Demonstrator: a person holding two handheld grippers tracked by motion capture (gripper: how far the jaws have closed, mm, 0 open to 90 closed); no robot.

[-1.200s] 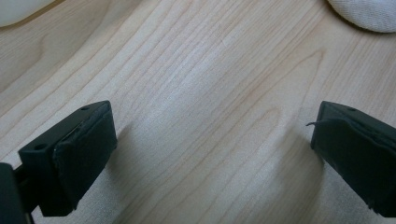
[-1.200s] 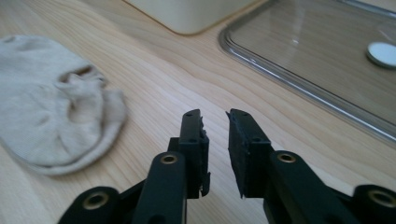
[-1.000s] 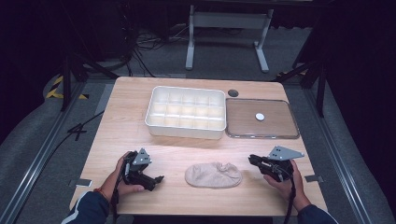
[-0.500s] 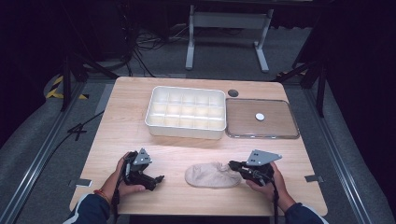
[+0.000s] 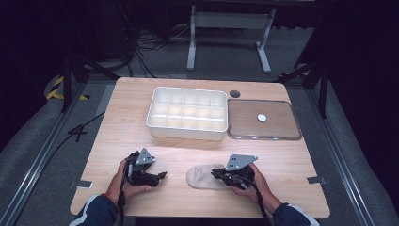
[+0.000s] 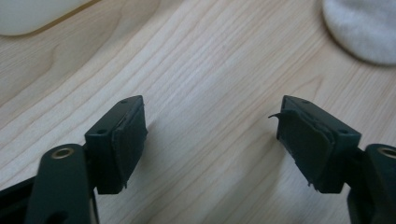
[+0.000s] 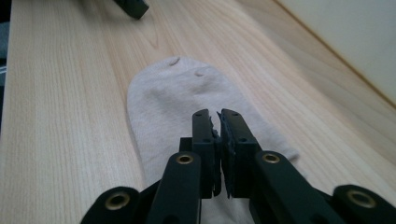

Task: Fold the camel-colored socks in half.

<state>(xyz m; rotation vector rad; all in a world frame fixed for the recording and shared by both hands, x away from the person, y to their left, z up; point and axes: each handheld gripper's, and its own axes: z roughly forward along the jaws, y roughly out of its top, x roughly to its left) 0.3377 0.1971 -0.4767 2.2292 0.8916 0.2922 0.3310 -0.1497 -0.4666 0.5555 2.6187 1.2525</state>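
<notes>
Moved in over the sock's [image 5: 203,177] near end, right tool [image 5: 217,173] shut, empty; sock's length runs straight ahead, toe away.

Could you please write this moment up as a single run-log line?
left tool: open, jaws just closing, nothing between | right tool: shut, above sock, no cloth visibly gripped | tray: untouched

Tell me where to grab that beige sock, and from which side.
Take the sock at its open cuff end, which lies under the shut right gripper, probably coming low from the right along the table. It lies flat and limp, so open the jaws, then pinch the thin edge. The open left gripper sits apart from the rounded toe.
</notes>
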